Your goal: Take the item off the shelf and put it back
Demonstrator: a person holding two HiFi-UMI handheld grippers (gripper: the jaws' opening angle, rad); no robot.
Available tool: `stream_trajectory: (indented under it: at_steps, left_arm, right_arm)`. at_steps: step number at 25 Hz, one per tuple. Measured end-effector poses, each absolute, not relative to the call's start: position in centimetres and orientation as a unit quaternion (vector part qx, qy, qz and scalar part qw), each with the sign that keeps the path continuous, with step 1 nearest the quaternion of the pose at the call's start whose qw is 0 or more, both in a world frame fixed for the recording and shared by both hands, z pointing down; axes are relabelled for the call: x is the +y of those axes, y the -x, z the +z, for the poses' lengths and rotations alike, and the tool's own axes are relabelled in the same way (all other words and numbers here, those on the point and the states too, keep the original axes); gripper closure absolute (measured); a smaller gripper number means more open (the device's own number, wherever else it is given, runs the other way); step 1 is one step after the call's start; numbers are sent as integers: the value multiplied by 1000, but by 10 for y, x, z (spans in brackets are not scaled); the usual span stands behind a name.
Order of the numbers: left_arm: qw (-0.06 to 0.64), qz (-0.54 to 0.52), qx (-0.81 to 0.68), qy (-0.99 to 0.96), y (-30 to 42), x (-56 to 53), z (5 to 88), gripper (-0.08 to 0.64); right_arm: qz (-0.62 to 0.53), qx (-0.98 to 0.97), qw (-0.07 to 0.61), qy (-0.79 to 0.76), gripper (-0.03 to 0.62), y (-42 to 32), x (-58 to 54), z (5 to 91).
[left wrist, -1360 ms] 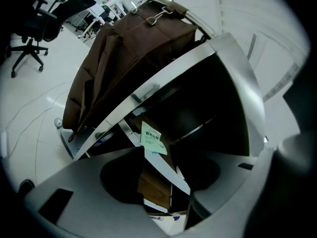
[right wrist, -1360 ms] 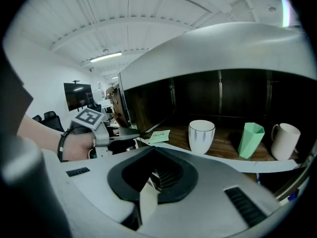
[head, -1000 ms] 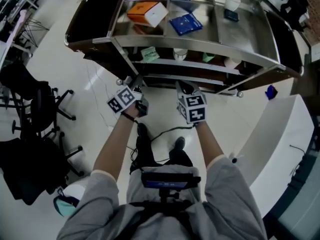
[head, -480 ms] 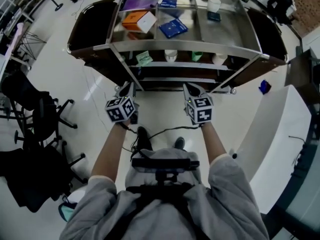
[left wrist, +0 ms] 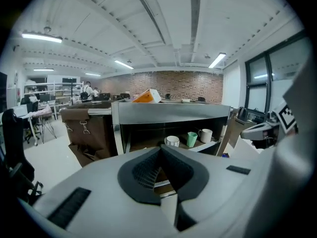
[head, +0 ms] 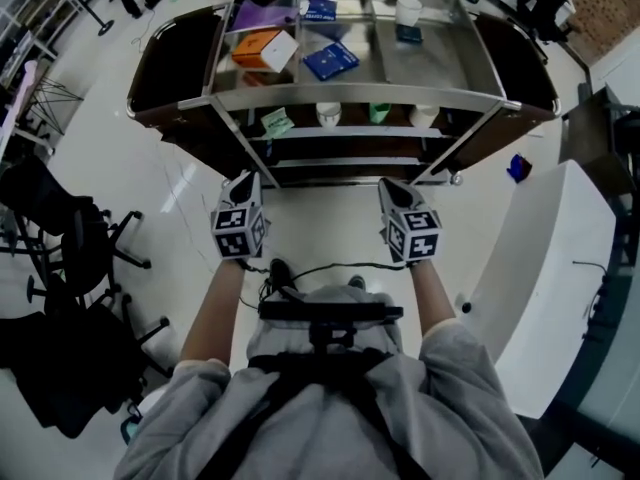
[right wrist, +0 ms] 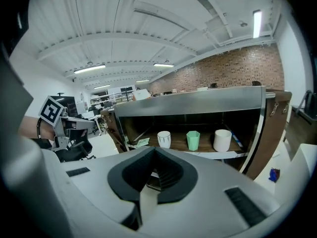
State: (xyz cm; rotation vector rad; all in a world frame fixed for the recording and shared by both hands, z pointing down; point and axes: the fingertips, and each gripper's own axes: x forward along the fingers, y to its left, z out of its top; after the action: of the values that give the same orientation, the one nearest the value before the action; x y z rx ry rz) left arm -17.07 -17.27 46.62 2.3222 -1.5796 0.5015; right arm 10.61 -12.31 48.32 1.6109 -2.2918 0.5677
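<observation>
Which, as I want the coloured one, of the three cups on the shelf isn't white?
The green cup, standing between the striped white cup and the plain white cup.

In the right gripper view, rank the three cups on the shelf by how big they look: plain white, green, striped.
1. Plain white cup: largest.
2. Green cup.
3. Striped cup: only a little smaller than the green one, so that ranking is unsure.
</observation>
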Motion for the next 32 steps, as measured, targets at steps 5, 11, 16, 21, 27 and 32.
stream_trajectory:
  at_steps: [5,11,16,21,27,32]
  left_arm:
    - [142,175,-549,-805,172,-172,462,552]
    - [155,168,-551,-803,175,-168,462,552]
    - [159,171,-556,-798,183,-164,466,552]
    - [165,171,-560,-794,190,-154,472,552]
    - [171,168,-562,-792,194,-146,478,552]
    - [177,168,-561,-791,194,-140,482,552]
  right_arm:
    - [203,-784,131,-572,583,-122,-119,478]
    - [199,-781,145,-574,584,-120,-117,484]
    - [197,-784,149,-569,583,-114,-118,488]
    - [198,-788,151,-564,584,-109,-115,490]
    - [199,-789,154,-561,583,-106,-111,493]
    - [200,-788,159,-561,583,-107,-108,495]
